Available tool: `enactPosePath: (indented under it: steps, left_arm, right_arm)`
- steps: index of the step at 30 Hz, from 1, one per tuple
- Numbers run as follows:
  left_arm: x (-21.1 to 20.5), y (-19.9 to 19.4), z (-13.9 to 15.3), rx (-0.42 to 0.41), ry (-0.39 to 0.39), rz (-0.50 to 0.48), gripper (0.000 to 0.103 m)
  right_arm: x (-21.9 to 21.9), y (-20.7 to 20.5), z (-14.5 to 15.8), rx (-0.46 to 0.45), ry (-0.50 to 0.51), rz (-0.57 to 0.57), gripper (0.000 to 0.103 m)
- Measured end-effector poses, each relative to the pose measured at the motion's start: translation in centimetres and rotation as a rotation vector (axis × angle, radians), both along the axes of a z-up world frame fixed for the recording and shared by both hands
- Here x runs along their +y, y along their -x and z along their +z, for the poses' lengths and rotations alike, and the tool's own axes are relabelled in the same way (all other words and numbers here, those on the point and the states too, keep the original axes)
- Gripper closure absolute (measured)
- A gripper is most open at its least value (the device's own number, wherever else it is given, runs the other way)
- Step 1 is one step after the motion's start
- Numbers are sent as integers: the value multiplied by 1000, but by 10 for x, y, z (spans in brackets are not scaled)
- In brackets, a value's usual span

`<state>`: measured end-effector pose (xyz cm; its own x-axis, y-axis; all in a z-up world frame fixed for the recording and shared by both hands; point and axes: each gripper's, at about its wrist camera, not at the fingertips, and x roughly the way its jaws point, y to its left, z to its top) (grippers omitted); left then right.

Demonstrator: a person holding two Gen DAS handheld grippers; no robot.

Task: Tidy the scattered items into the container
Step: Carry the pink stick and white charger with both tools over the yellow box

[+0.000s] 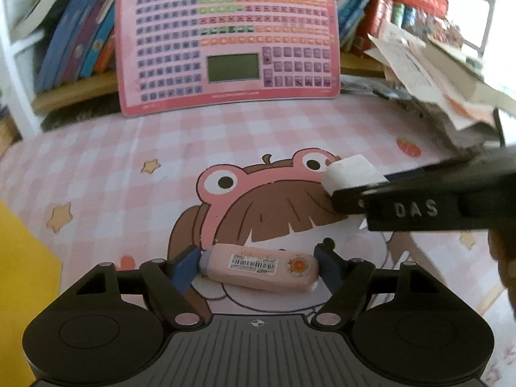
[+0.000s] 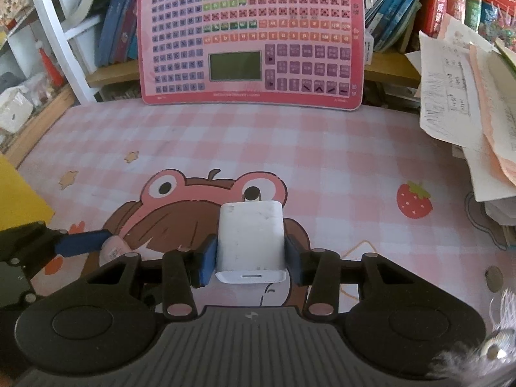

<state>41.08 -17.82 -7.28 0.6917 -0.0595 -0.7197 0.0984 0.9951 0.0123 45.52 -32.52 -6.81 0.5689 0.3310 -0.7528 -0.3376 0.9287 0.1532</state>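
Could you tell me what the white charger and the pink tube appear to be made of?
The charger looks like hard plastic: smooth white shell with rounded corners, slightly scuffed, with a moulded port slot. The tube seems to be satin pink plastic with a barcode sticker on it; whether it is rigid or soft cannot be told.

Raised letters "DAS" on the black right claw [image 1: 332, 190] body; barcode label on the pink tube [image 1: 261, 269], digits unreadable.

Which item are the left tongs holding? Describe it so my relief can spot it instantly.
Start at the pink checked desk mat with the frog-hat cartoon girl; over her face, the left tongs clamp a pink correction-tape dispenser sideways. A white barcode label and an orange sun sticker set it apart from the plain white charger plug in the right tongs.
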Motion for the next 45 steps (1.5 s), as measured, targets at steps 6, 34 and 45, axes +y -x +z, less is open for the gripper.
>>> enactPosePath:
  steps: [6, 34, 45]
  left_arm:
    - [2, 15, 13, -8, 42, -20, 26]
    - [34, 141, 73, -16, 212, -66, 26]
    - [69, 204, 87, 1, 305, -176, 26]
  right_arm:
    - [-4, 16, 7, 4, -30, -10, 61]
    - [5, 134, 73, -41, -137, 3, 61]
    - [13, 211, 85, -37, -119, -50, 61]
